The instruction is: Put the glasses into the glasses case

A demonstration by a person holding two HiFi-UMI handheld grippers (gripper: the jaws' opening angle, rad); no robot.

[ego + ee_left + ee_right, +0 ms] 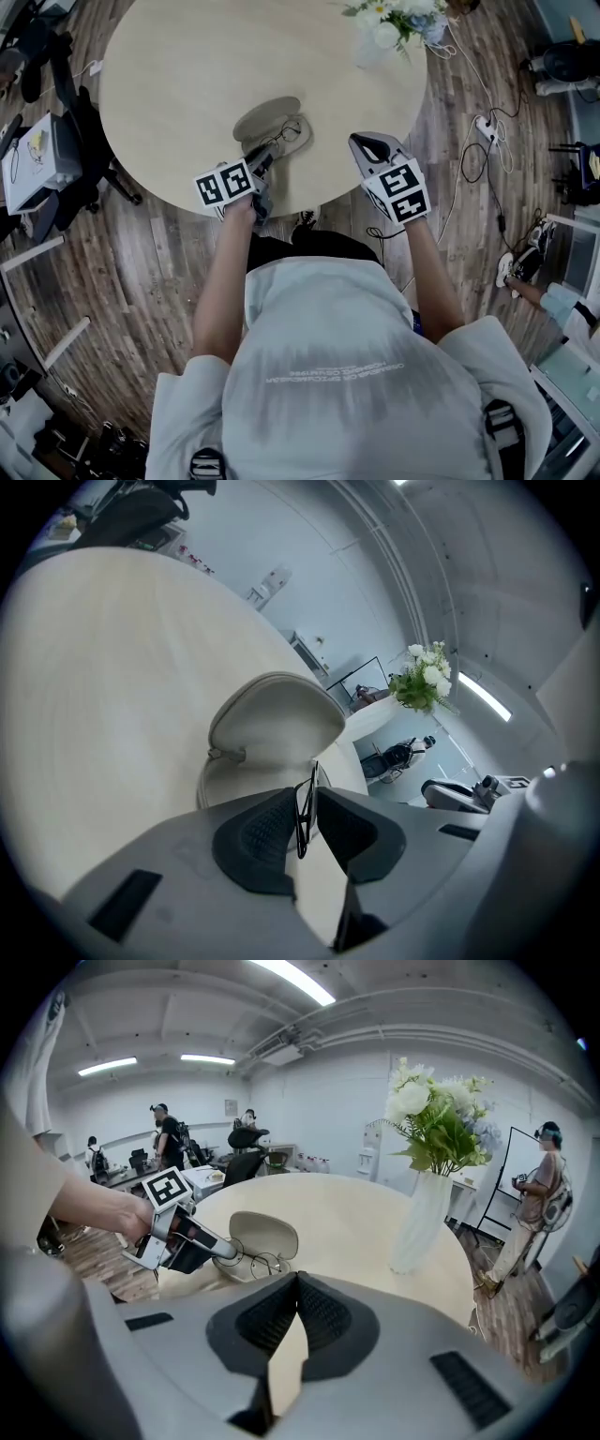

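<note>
An open beige glasses case (265,117) lies on the round table (187,84) near its front edge, lid raised. Thin black glasses (290,135) hang over the case's lower half, and my left gripper (266,161) is shut on one of their temples. In the left gripper view the thin frame (302,810) is pinched between the dark pads (258,832), with the case (272,726) just beyond. My right gripper (371,143) hovers at the table's edge to the right, shut with nothing in it (297,1283). From the right gripper view I see the glasses (264,1263) at the case's (265,1232) rim.
A white vase of flowers (392,22) stands at the table's far right, seen in the right gripper view as the vase (419,1222). An office chair (70,141) is to the table's left. Cables and a power strip (484,127) lie on the floor at right. People stand in the background.
</note>
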